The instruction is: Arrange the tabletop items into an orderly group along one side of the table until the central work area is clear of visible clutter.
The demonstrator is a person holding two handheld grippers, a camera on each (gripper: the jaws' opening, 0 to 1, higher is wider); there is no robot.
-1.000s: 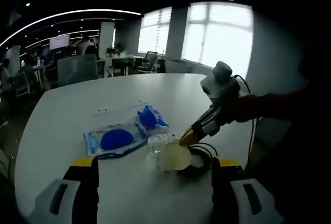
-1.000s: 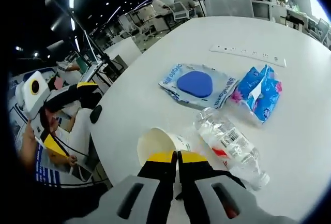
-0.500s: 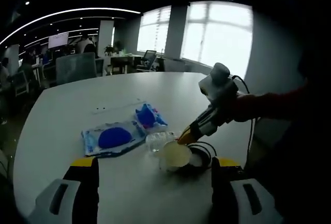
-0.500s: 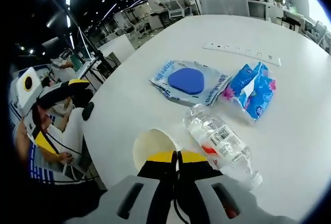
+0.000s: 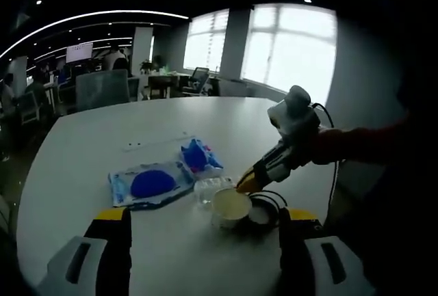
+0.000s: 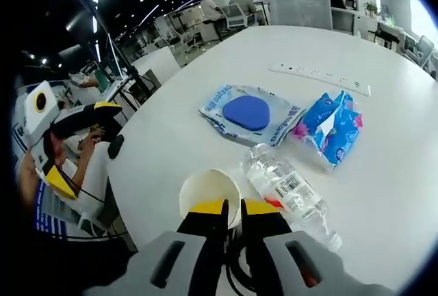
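A cream paper cup (image 6: pixel 207 192) stands upright on the white table (image 6: pixel 171 139), its rim in the narrow gap of my right gripper (image 6: pixel 233 207), whose jaws are slightly open. In the left gripper view the same cup (image 5: pixel 231 206) sits under the right gripper (image 5: pixel 248 185). A clear bottle (image 6: pixel 287 190) lies on its side beside the cup. Beyond it lie a blue pouch (image 6: pixel 248 113) and a blue tissue pack (image 6: pixel 332 126). My left gripper (image 5: pixel 204 236) hovers wide open at the table's near edge, holding nothing.
A white power strip (image 6: pixel 320 77) lies further back on the table. A black coiled cable (image 5: pixel 268 204) rests beside the cup. A person sits at the table edge by the left gripper (image 6: pixel 65 142). Chairs and desks stand beyond the table.
The cup has gone from tilted to upright on the table. My right gripper's jaws, shut on its rim before, have parted a little. The left gripper has barely moved.
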